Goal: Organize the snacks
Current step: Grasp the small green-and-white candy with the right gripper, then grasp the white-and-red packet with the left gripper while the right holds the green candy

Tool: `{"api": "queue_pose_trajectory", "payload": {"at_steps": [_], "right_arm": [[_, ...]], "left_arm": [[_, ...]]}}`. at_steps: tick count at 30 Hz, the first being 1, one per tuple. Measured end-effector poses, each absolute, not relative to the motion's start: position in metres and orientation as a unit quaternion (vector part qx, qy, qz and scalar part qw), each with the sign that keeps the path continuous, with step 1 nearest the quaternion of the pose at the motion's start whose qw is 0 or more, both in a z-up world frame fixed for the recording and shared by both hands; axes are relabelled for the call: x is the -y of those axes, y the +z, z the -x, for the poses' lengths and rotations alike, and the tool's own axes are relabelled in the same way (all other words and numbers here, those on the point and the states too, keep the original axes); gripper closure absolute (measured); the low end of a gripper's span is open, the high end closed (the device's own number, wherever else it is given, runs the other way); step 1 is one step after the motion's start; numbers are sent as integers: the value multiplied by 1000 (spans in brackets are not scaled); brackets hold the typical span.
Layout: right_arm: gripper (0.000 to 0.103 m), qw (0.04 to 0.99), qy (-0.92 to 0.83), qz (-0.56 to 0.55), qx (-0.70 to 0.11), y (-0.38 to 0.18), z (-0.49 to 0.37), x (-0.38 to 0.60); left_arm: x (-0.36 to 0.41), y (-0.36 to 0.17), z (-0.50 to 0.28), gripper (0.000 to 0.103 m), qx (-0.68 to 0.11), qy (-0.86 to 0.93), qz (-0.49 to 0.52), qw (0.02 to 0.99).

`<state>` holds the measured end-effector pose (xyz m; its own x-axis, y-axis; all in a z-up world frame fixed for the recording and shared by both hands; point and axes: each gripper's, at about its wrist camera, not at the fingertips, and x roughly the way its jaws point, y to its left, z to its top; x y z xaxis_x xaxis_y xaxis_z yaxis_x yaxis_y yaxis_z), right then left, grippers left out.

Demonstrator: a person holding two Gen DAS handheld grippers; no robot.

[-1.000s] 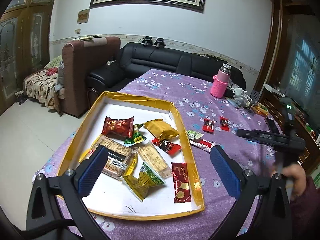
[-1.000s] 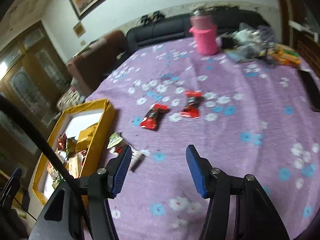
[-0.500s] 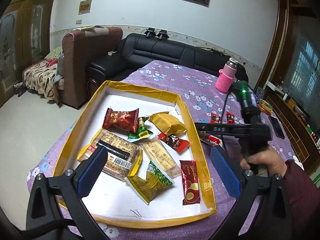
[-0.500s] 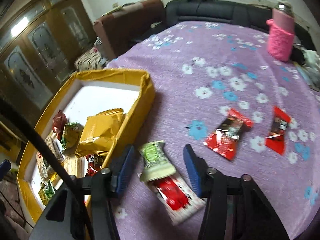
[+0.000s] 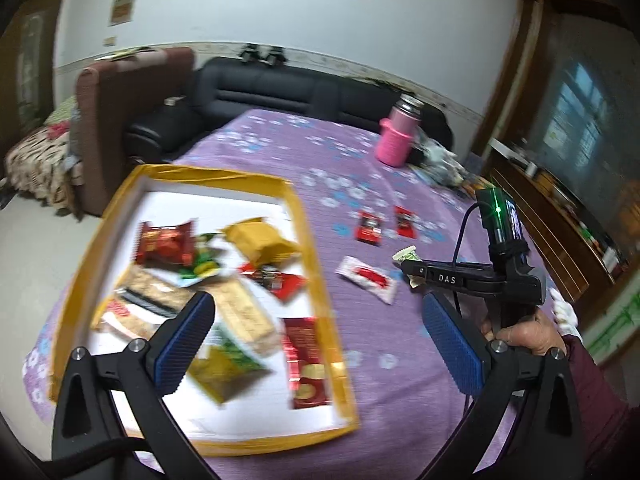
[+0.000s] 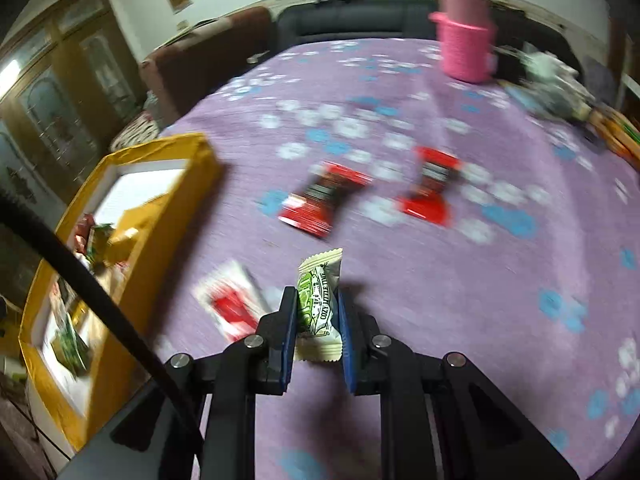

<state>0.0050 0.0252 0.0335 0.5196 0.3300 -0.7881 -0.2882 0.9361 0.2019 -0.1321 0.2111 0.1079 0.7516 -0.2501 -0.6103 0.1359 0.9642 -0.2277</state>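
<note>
Right gripper (image 6: 316, 326) jaws closed on green-white snack packet (image 6: 318, 300), lifting it clear of the red-white packet (image 6: 232, 304).

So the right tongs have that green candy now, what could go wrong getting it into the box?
1. The right tongs pinch only the lower part of the green-and-white candy; its slick wrapper may slip out.
2. The yellow box has a raised wall, so a low carry could catch it.
3. A white-and-red packet lies close beside the tongs and could get swept along.
</note>
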Motion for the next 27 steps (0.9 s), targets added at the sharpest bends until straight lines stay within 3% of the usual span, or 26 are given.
{"api": "queue_pose_trajectory", "payload": {"at_steps": [9, 19, 22, 23, 25, 27], "right_arm": [[85, 886, 142, -77, -436, 28, 2, 39], [85, 880, 152, -122, -433, 27, 0, 58], [85, 877, 151, -140, -433, 28, -1, 64], [85, 877, 150, -144, -433, 28, 0, 65], [85, 877, 148, -147, -432, 28, 0, 67], [85, 878, 146, -148, -432, 27, 2, 67]], "left_arm": [[-129, 90, 62, 0, -434, -200, 123, 870], [-92, 27, -14, 6, -525, -67, 25, 848], [-76, 19, -15, 30, -515, -63, -36, 854], [-73, 18, -15, 45, -518, -72, -39, 851], [-69, 20, -13, 53, -514, -81, -44, 853], [-69, 21, -12, 53, -513, -84, -45, 853]]}}
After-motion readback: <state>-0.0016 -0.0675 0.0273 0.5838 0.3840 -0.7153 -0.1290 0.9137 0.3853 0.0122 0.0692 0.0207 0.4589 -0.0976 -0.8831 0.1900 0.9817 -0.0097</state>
